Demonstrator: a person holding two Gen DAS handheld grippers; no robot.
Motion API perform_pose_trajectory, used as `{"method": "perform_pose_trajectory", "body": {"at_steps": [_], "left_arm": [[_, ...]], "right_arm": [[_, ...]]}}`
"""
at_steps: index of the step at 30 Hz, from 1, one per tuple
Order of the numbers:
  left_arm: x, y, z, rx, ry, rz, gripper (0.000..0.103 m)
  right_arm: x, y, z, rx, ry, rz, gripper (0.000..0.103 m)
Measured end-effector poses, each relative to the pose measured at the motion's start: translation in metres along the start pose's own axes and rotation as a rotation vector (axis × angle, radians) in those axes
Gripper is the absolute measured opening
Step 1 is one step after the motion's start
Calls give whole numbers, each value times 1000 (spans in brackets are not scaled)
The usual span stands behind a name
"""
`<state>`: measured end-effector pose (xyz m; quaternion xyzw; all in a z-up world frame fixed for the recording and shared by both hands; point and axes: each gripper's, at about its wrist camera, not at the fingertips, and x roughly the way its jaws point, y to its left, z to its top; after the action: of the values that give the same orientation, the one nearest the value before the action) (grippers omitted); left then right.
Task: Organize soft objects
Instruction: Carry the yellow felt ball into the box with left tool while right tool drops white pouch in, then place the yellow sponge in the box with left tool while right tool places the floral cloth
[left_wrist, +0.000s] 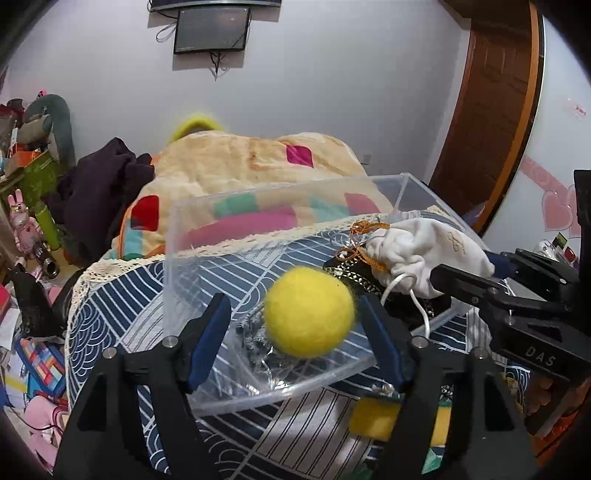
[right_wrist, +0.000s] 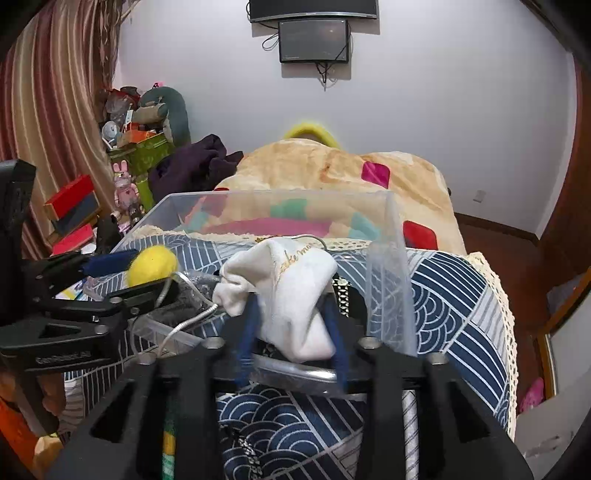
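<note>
A clear plastic box (left_wrist: 177, 236) stands on the blue patterned cloth; it also shows in the right wrist view (right_wrist: 391, 266). My left gripper (left_wrist: 291, 321) is open over the box's near side, with a yellow felt ball (left_wrist: 309, 311) between its fingers, touching only the right pad. The ball also shows in the right wrist view (right_wrist: 153, 265). My right gripper (right_wrist: 291, 332) is shut on a white drawstring pouch (right_wrist: 295, 291) over the box's right part. The pouch (left_wrist: 421, 254) and the right gripper (left_wrist: 476, 280) show at the right of the left wrist view. A black gold-chained item (left_wrist: 354, 277) lies under the pouch.
A yellow square felt piece (left_wrist: 373, 417) lies on the cloth (left_wrist: 122, 321) before the box. A quilt-covered bed (left_wrist: 236, 166) lies beyond. Toys and boxes (right_wrist: 129, 147) crowd the left side. A wooden door (left_wrist: 491, 110) is at the right.
</note>
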<state>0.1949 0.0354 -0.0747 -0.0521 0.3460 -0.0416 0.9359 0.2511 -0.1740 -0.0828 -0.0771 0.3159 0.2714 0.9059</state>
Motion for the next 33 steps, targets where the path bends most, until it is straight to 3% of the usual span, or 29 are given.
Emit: {"method": "perform_pose_trajectory", "body": {"at_steps": [3, 8, 11, 16, 24, 33], "left_arm": [[-10, -1, -2, 5, -15, 11, 80], [-36, -2, -5, -3, -56, 8, 87], [-53, -3, -9, -10, -87, 2, 97], [-74, -5, -19, -17, -107, -25, 99], [-63, -16, -49, -26, -30, -71, 100], [-26, -39, -70, -14, 57, -99, 100]], "right_arm": [[-9, 0, 1, -7, -20, -3, 48], [-40, -3, 0, 2, -100, -17, 66], [-59, -5, -3, 4, -135, -11, 67], [-79, -4, -19, -14, -149, -15, 72], [-66, 1, -62, -39, -33, -22, 75], [-42, -14, -97, 36, 90, 30, 72]]}}
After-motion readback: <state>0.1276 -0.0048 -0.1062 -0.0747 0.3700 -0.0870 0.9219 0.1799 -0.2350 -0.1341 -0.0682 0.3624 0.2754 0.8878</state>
